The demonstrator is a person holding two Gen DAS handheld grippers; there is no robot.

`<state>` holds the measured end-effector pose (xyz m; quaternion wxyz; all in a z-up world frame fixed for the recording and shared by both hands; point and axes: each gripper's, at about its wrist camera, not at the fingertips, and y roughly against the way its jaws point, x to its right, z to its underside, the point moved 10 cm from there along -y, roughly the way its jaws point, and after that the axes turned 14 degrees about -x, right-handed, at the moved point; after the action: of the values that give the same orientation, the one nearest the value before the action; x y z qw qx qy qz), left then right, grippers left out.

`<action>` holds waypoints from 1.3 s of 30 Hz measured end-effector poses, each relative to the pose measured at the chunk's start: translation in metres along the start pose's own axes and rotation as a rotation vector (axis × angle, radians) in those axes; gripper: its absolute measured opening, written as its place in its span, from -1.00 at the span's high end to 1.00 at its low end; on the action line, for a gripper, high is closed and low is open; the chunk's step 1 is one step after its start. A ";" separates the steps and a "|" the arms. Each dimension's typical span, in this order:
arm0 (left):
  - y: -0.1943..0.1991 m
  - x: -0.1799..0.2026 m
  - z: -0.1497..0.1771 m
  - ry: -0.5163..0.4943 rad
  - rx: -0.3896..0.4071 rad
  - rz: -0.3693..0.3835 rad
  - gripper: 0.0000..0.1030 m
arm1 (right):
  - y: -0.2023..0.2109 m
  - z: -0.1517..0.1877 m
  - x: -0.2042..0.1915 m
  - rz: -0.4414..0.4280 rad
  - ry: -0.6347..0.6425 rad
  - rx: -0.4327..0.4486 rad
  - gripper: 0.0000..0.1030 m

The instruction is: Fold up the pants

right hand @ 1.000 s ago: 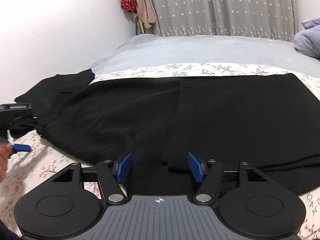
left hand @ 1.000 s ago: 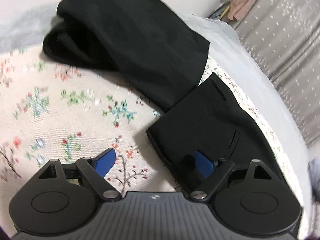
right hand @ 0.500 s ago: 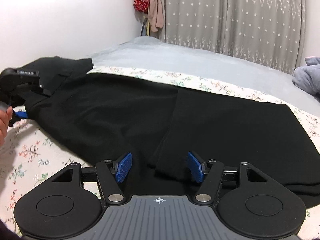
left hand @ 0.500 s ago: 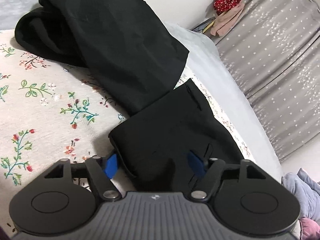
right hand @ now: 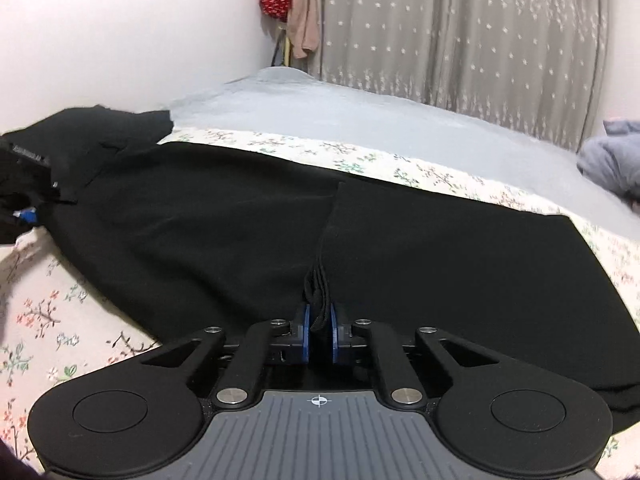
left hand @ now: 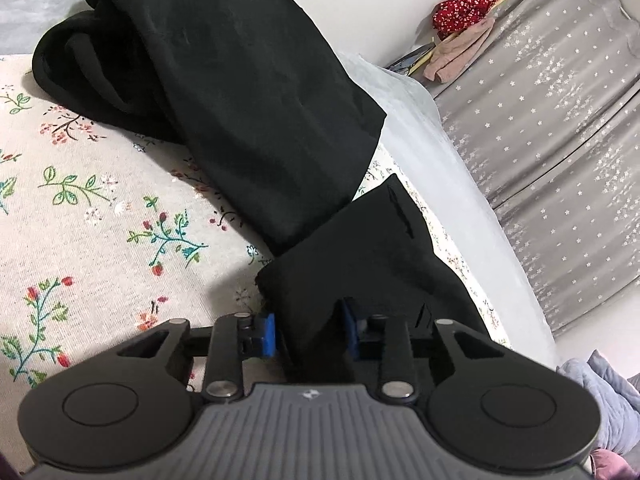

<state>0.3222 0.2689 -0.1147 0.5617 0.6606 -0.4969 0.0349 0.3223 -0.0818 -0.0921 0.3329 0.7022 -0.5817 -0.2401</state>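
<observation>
Black pants [right hand: 224, 216] lie spread across the floral bedsheet [right hand: 44, 312], reaching from the near right to the far left, with one layer already lapped over the middle.

Step in hand, as a judgement: both ends gripped, next comes lifting and carrying one end over the other.
- Both grips should rise together and at even height, so the cloth hangs flat instead of twisting.
- Fabric is thin and limp and will likely sag between the grips; light tension along the length helps.
- Edges should line up before anything is let go, then set down flat.
- Risk: the right grip bites a bunched edge of several layers, and one layer could slip out on the lift.

Right gripper [right hand: 319, 330]: jaws almost together, pinching a bunched fold of the pants at the near edge. Blue pads [right hand: 305, 332] press the cloth on both sides.

Left gripper [left hand: 308, 334]: jaws partly drawn in, with a corner of the pants [left hand: 360, 264] between them. The right pad touches cloth; at the left pad contact can't be told, so a firm clamp isn't confirmed.

Grey curtain [right hand: 460, 36] hangs far behind the bed.
</observation>
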 end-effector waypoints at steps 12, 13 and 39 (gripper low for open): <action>0.000 0.000 0.000 -0.008 0.007 -0.002 0.22 | -0.022 0.008 0.006 -0.042 -0.050 -0.063 0.71; -0.001 -0.001 -0.001 0.005 0.001 0.005 0.16 | -0.019 0.008 0.003 -0.042 -0.030 -0.060 0.66; 0.065 0.271 0.082 -0.576 0.347 0.177 0.59 | 0.082 0.065 0.193 -0.220 -0.528 0.152 -0.49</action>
<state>0.3714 0.0461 0.0649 0.2728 0.6833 -0.6769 -0.0205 0.2614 -0.2907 -0.0638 0.0885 0.6972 -0.5850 -0.4049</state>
